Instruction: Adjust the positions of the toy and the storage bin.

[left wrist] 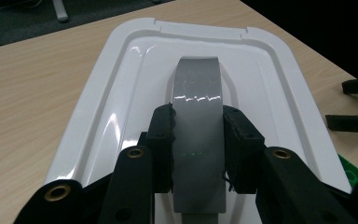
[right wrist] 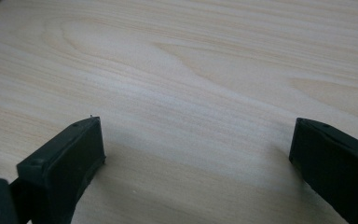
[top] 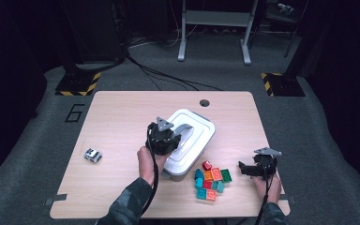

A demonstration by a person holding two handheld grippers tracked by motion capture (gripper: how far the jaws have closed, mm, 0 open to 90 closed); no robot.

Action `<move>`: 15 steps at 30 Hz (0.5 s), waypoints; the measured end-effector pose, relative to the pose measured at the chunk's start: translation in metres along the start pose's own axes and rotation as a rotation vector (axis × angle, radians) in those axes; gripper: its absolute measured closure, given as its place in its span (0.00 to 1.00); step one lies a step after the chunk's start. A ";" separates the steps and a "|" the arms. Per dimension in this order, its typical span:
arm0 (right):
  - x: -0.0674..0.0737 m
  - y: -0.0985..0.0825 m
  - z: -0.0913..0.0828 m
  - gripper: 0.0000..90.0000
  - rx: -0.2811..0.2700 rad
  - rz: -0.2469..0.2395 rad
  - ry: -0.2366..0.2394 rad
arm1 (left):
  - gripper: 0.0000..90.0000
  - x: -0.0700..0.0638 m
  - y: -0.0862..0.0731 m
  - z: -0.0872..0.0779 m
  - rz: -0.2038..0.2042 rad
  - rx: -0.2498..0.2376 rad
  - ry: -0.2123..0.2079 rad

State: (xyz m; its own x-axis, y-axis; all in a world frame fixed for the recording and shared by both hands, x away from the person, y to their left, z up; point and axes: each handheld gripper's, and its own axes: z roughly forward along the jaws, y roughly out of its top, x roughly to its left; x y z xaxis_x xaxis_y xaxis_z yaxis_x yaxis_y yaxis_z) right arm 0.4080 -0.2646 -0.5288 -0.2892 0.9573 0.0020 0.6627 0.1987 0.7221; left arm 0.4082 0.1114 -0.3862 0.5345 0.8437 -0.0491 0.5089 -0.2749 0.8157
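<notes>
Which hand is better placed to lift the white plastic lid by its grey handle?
Left. The left gripper is already shut on the grey handle of the white plastic lid; the right gripper is open over bare table.

We are seeing the lidded box (top: 192,140) sitting mid-surface (top: 122,112), the brick pile (top: 211,180) lying just before its right corner, the toy car (top: 93,155) lying well left, our left hand-held gripper (top: 161,136) sitting over the lid's handle (left wrist: 198,107), our right hand-held gripper (top: 253,168) resting right of the bricks.

floor: grey carpet (top: 37,140) | table: light wood (top: 122,108) | room: dark
</notes>
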 end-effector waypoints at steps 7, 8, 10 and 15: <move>0.000 0.000 0.000 0.03 0.000 -0.002 0.001 | 0.75 0.000 0.003 -0.005 0.019 -0.018 -0.004; 0.000 0.000 0.000 0.03 0.000 -0.002 0.001 | 0.75 0.000 0.003 -0.006 0.019 -0.027 -0.010; 0.000 0.000 0.000 0.03 0.000 -0.002 0.001 | 0.75 0.002 0.003 -0.008 0.019 -0.031 -0.018; 0.000 0.000 0.000 0.03 -0.001 -0.002 0.002 | 0.75 0.006 0.006 -0.014 0.027 -0.059 -0.013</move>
State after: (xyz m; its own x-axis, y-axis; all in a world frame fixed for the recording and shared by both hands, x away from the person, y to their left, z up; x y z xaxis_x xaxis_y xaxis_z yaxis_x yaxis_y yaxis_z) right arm 0.4081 -0.2647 -0.5288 -0.2917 0.9565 0.0014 0.6617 0.2008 0.7224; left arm 0.4050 0.1216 -0.3730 0.5562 0.8304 -0.0334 0.4537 -0.2697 0.8494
